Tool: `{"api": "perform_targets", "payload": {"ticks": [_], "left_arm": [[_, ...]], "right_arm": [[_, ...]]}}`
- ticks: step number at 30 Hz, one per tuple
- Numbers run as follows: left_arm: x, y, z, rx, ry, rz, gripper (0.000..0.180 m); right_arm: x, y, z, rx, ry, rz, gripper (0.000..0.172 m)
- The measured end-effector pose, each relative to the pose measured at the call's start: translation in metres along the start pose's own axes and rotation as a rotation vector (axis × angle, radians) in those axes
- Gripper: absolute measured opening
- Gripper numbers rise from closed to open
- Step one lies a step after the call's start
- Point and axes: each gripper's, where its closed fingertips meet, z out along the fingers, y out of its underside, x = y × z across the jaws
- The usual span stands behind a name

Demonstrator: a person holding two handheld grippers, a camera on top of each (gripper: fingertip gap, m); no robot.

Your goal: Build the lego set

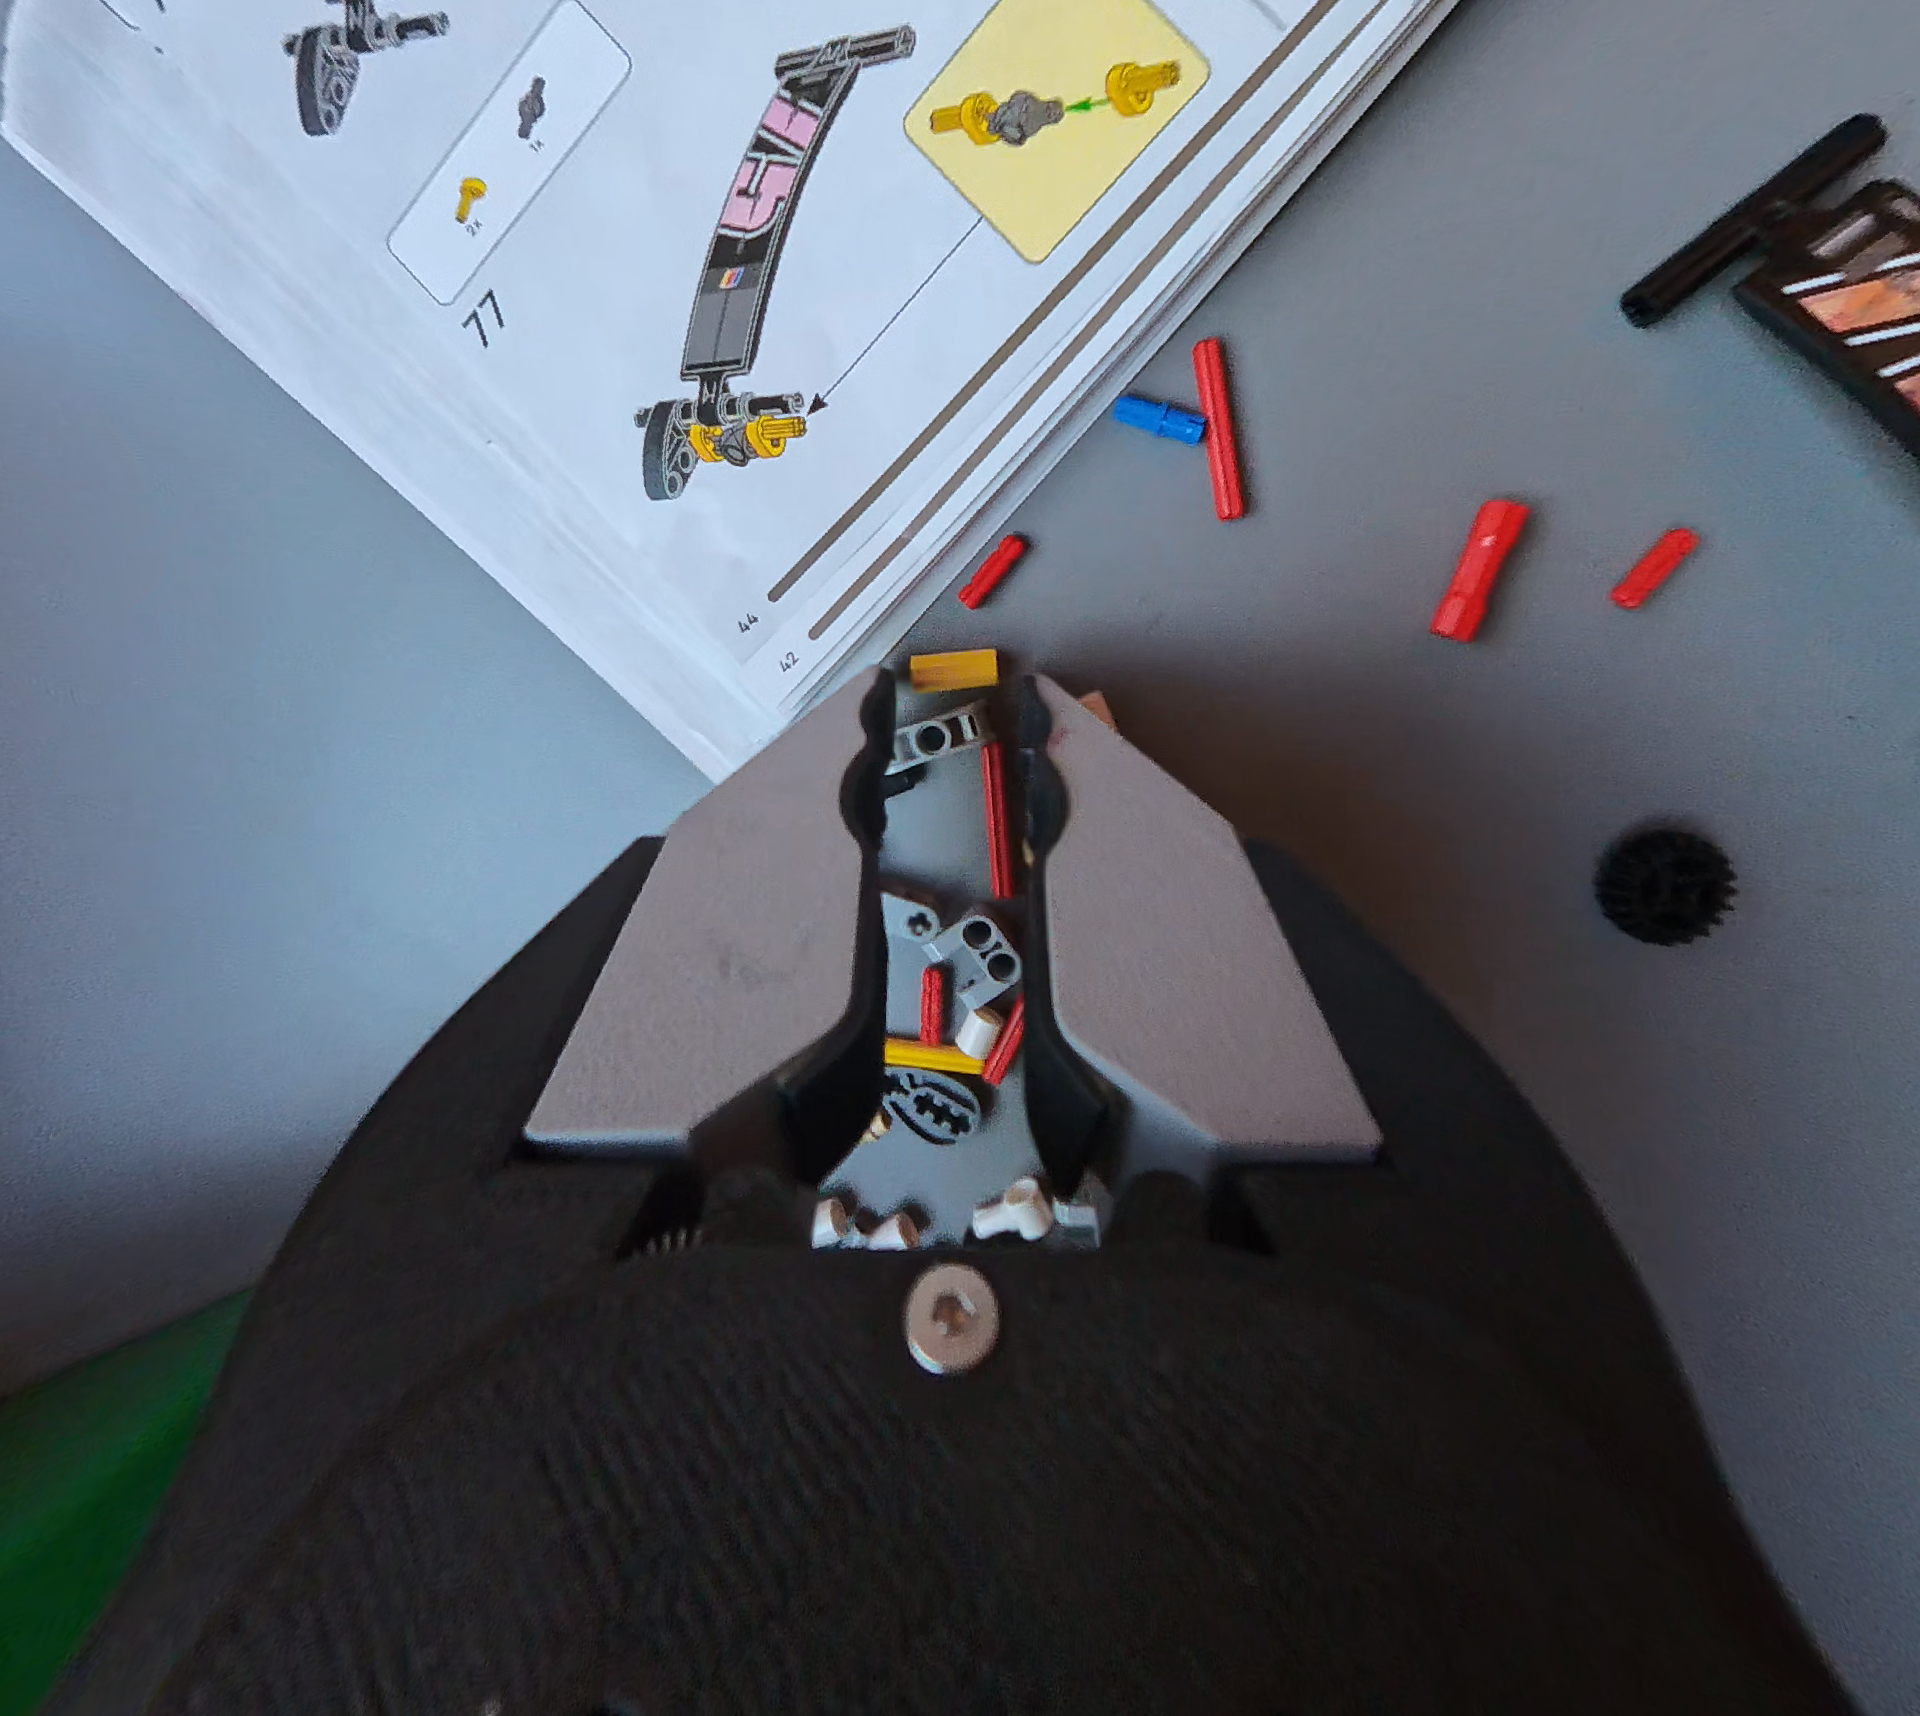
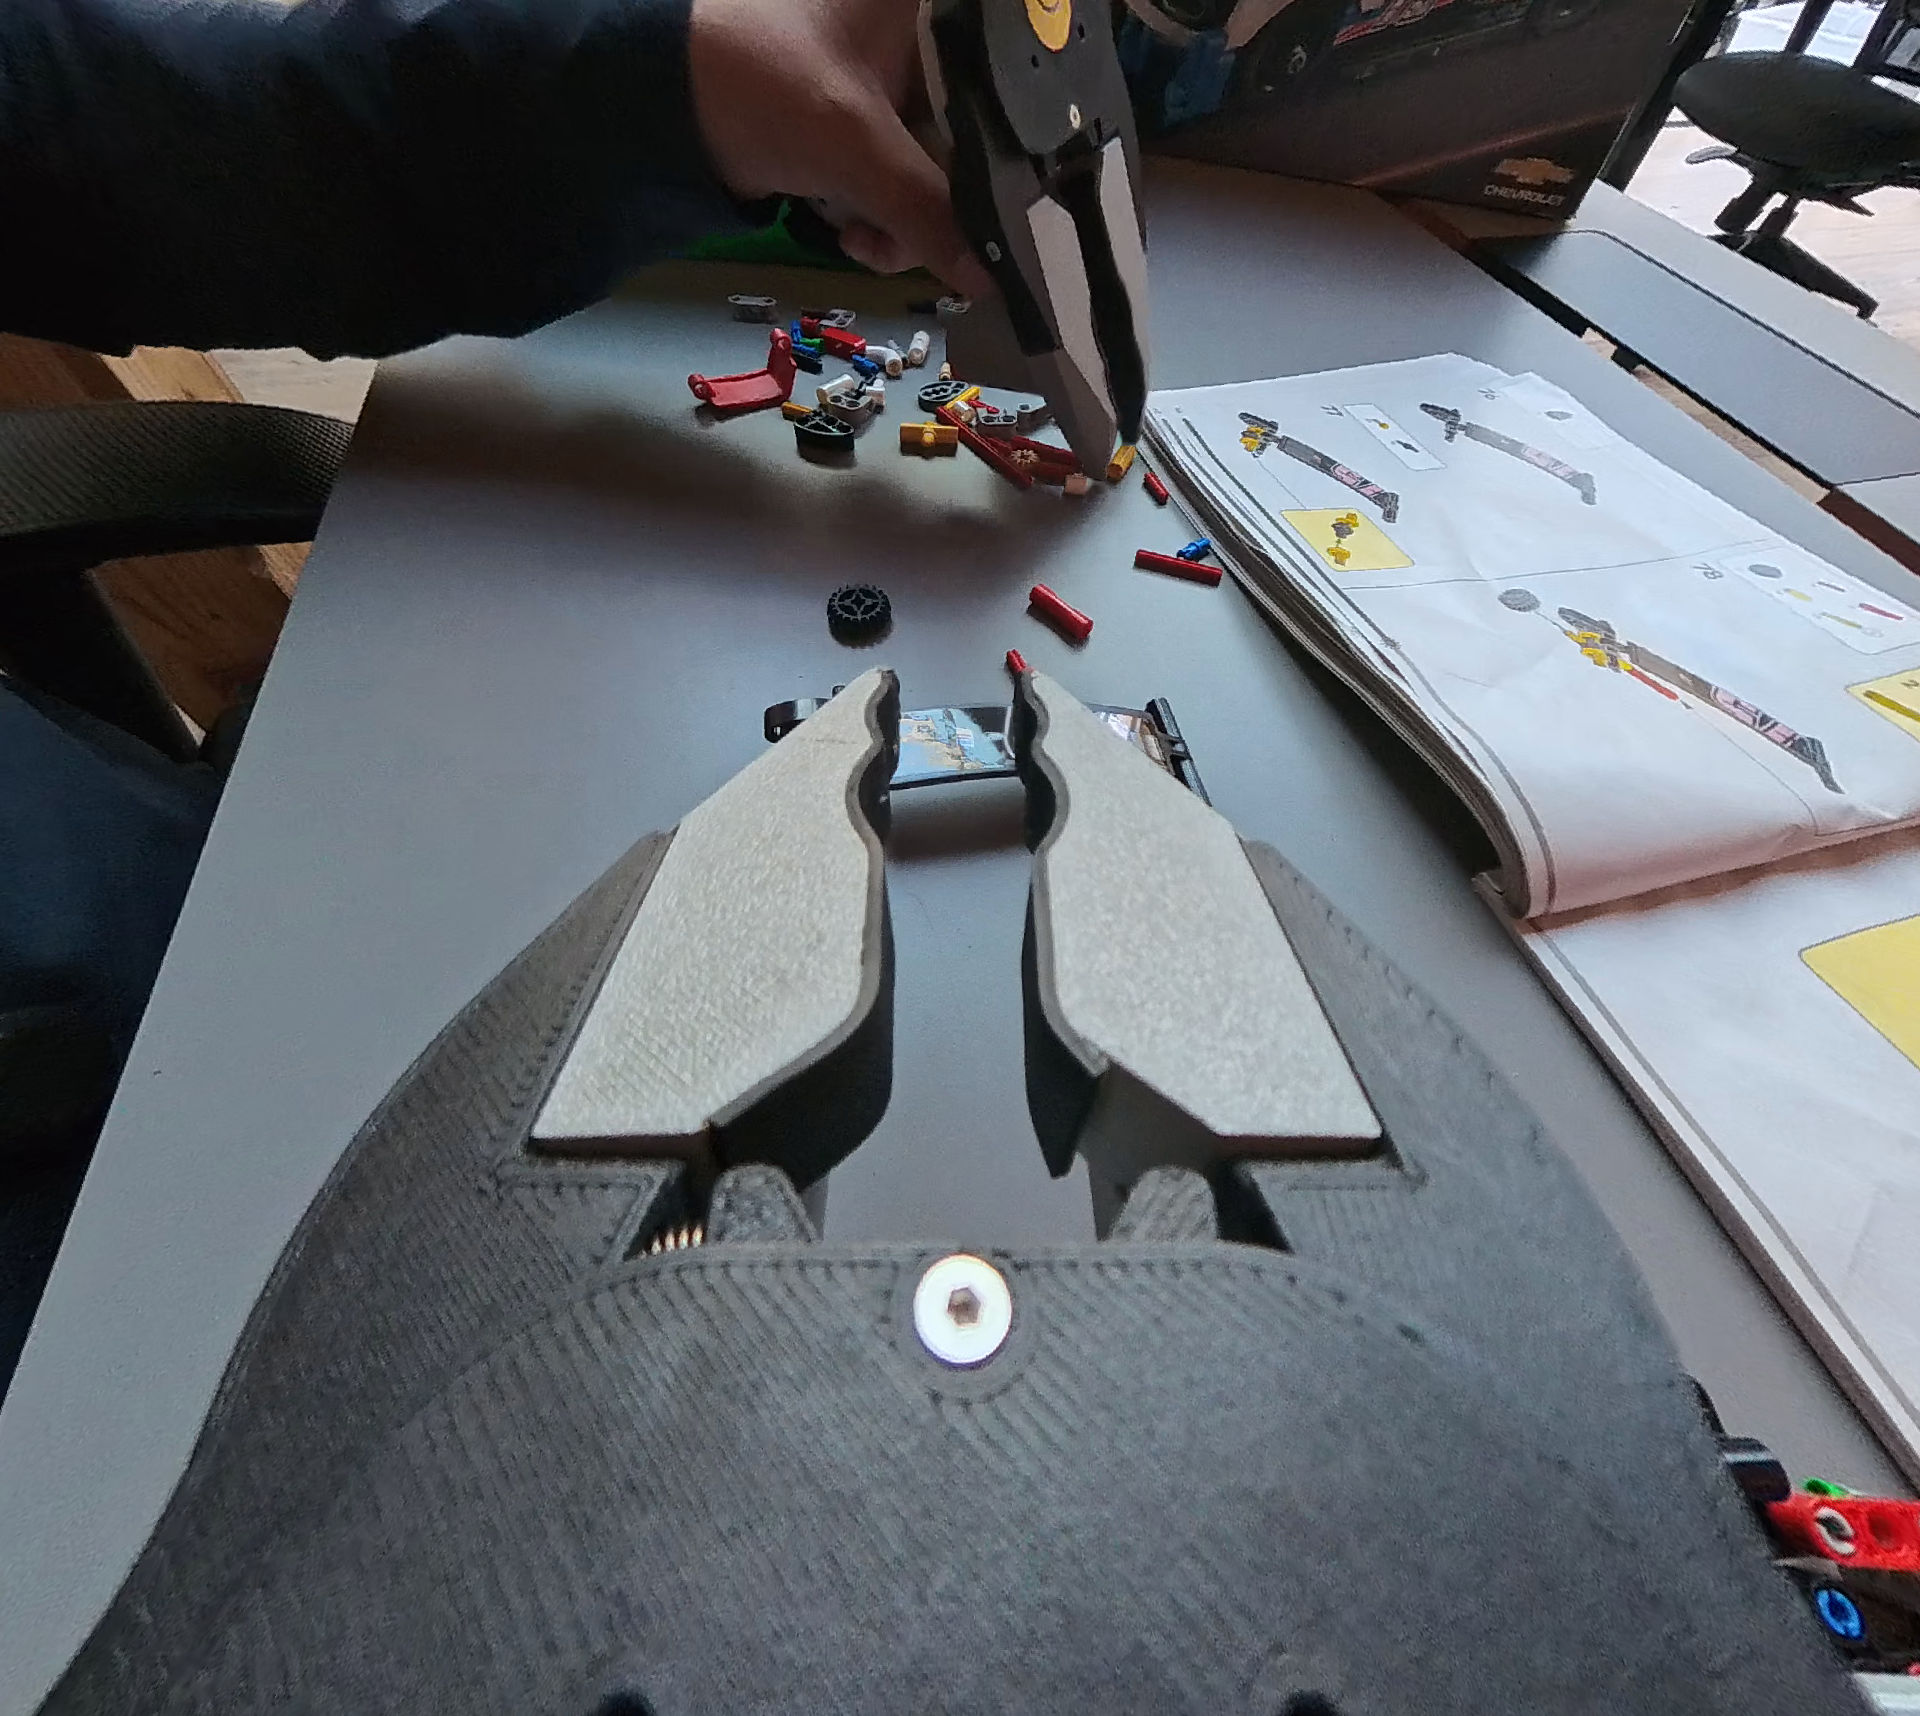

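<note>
My left gripper [image 1: 958, 684] points down at a grey table [image 1: 1351, 783], its tips by the corner of an open instruction booklet [image 1: 623, 108]. A short yellow piece [image 1: 953, 669] lies crosswise at the very tips, with a sliver of space on each side, so the jaws are open. A grey connector [image 1: 935, 736] and a red axle [image 1: 997, 819] lie between the fingers. The right wrist view shows this gripper [image 2: 1112, 456] tip-down beside the yellow piece [image 2: 1120, 462]. My right gripper [image 2: 956, 690] is open. A black curved panel with a sticker [image 2: 956, 752] passes crosswise behind both fingers.
A pile of small pieces [image 2: 852, 378] lies under a person's hand [image 2: 821, 108]. A black gear [image 2: 858, 612], red pins [image 2: 1060, 612] and a blue pin [image 1: 1158, 416] are scattered about. The booklet [image 2: 1558, 627] fills the right side. A car-printed box [image 2: 1455, 4] stands behind. The gap from one gripper's tips to the other's is roughly 20 centimeters. The right gripper is farther from the blue pin [image 1: 1158, 416], some 15 centimeters, than the left, some 5 centimeters. My right wrist view [image 2: 1195, 541] looks at it from another angle.
</note>
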Motion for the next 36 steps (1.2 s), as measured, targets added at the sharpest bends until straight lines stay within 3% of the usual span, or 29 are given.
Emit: {"api": "perform_targets", "payload": {"ticks": [18,27,32,36], "left_arm": [[0.008,-0.011,-0.01,0.082,0.052,0.016,0.013],[0.092,-0.031,-0.042,0.173,0.183,0.221,0.013],[0.127,-0.025,-0.037,0.145,0.212,0.304,0.014],[0.126,-0.018,-0.02,0.094,0.175,0.322,0.014]], "right_arm": [[0.002,0.001,0.0,-0.009,0.016,-0.033,0.016],[0.003,0.0,-0.001,-0.007,0.02,-0.032,0.016],[0.002,0.0,-0.001,-0.007,0.018,-0.035,0.016],[0.0,-0.001,-0.001,-0.007,0.017,-0.04,0.016]]}}
